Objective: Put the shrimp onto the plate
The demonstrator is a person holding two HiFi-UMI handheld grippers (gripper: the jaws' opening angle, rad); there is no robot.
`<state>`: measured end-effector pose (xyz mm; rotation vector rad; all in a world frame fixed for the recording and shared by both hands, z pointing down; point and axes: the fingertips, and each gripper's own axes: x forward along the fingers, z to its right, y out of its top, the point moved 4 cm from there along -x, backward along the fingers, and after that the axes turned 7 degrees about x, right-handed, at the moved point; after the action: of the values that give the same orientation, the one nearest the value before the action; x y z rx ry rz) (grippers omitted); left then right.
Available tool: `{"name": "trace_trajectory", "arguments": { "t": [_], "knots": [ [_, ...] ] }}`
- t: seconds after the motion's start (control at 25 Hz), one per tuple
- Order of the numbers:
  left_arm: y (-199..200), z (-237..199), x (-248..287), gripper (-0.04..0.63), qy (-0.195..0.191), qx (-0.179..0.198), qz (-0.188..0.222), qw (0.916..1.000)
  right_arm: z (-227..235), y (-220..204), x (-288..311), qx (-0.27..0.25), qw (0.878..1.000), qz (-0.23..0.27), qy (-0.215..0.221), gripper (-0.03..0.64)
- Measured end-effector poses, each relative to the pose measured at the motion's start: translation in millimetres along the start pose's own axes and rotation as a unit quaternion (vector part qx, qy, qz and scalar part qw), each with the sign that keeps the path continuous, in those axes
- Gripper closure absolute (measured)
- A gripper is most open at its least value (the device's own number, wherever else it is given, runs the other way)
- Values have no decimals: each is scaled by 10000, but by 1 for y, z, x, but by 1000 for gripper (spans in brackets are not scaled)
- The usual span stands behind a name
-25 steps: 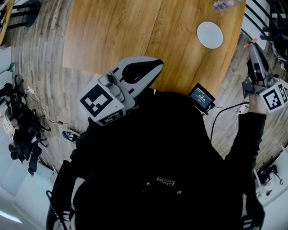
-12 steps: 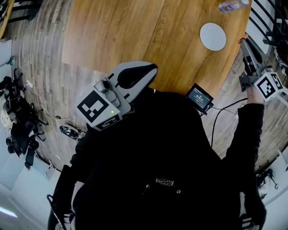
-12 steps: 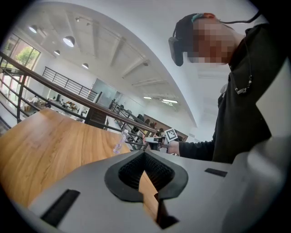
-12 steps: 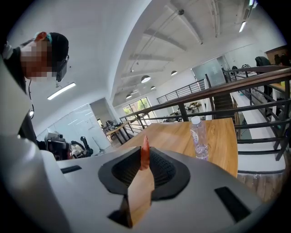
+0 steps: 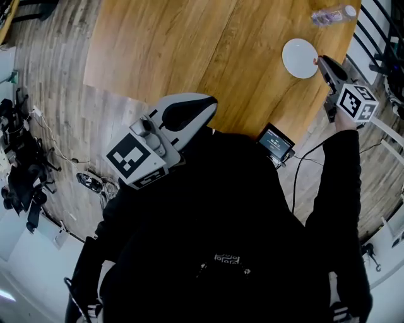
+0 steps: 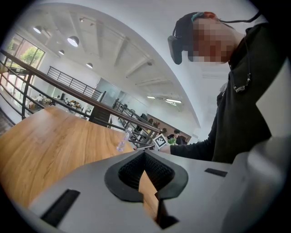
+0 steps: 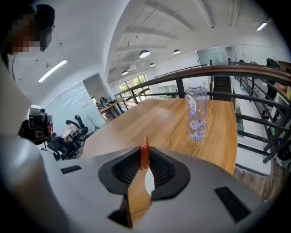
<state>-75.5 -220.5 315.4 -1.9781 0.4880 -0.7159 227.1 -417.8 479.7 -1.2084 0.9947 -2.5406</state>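
A small orange shrimp (image 7: 145, 157) stands upright, pinched between the pads of my right gripper (image 7: 145, 154). In the head view this gripper (image 5: 320, 61) is at the table's right edge, its tip touching the right rim of the round white plate (image 5: 297, 58). Part of the plate (image 7: 149, 183) shows white through the gap below the shrimp. My left gripper (image 5: 213, 101) hangs near the table's near edge, well left of the plate. Its jaws meet at the tips (image 6: 144, 153) with nothing between them.
A clear plastic bottle (image 5: 328, 15) lies beyond the plate near the far right corner of the wooden table (image 5: 189, 44); it is upright in the right gripper view (image 7: 197, 113). A small screen device (image 5: 275, 142) with a cable hangs at the near edge. A railing runs right of the table.
My right gripper has carried the shrimp forward and left, from off the table's right side to the plate's rim. The left gripper barely shifted.
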Motion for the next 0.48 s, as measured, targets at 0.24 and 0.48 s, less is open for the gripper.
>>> {"name": "trace_trajectory", "arguments": {
  "t": [0.24, 0.48],
  "knots": [
    [-6, 3, -5, 591, 83, -22, -26, 10000, 29, -35, 32, 79, 9973, -704, -198, 548],
    [-10, 2, -6, 591, 177, -104, -102, 9997, 61, -70, 69, 8, 9873, -1498, -525, 548]
  ]
}}
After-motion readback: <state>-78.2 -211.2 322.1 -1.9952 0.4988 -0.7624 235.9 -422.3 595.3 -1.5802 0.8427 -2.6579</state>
